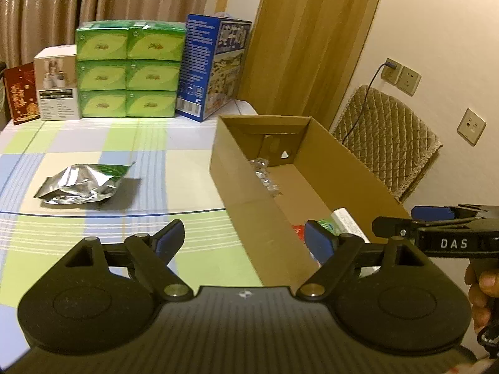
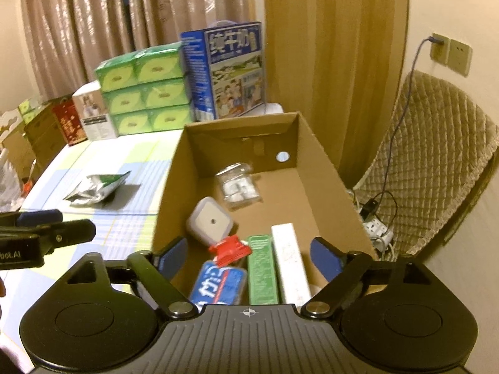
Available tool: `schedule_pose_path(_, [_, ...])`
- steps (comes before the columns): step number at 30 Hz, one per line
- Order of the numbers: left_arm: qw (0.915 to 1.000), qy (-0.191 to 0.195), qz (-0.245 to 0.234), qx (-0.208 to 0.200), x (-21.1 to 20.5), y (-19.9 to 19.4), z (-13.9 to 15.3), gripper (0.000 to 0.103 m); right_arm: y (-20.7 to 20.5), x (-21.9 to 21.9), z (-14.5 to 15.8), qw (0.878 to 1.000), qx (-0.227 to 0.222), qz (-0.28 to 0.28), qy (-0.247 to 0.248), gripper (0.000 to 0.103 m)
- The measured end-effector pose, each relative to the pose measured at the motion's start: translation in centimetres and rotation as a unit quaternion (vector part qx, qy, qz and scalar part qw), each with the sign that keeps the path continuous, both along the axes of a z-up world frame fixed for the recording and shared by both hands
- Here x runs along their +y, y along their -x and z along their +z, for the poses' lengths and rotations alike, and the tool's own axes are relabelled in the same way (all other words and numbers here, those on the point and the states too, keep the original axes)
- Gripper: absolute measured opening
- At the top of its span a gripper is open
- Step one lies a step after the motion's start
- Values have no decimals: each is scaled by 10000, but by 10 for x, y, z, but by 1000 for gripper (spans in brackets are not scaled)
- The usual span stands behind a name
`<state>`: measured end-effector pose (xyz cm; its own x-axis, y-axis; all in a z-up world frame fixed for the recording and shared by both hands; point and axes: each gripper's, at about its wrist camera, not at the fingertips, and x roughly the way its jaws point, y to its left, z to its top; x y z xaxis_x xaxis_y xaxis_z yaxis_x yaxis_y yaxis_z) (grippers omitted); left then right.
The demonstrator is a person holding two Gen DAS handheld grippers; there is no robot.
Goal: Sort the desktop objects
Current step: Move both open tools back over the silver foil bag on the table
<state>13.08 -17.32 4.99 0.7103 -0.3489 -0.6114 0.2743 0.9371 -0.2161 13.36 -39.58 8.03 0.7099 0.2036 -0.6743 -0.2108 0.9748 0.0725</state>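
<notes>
One cardboard box holds six items; one foil pouch lies outside.

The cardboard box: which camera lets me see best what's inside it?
The right wrist view: it looks down into the cardboard box, showing several items on its floor. The left wrist view mostly shows the box's outer wall, hiding most contents.

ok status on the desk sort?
Left tool open, empty. Right tool open over cardboard box. Foil pouch alone on the tablecloth, path clear.
</notes>
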Motion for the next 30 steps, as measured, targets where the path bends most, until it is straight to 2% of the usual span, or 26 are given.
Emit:
schedule_pose_path(10, [9995,-110,274,-103,39,20,12,91,18,37,4,9994,-32,343,84,101])
schedule_pose_path(15, [9989,-173,408,-120,62,29,14,98,23,55,5,9986,-36,515,114,101])
schedule_pose_path(24, [9962,-725,436,-212,110,41,14,101,27,87,3,9959,-31,865,249,101])
schedule_pose_path(28, [9941,-1034,265,-204,135,41,14,101,28,103,6,9939,-69,1044,362,101])
schedule_pose_path(30, [9940,-1067,104,-225,148,41,17,101,30,109,8,9928,-93,1120,421,101])
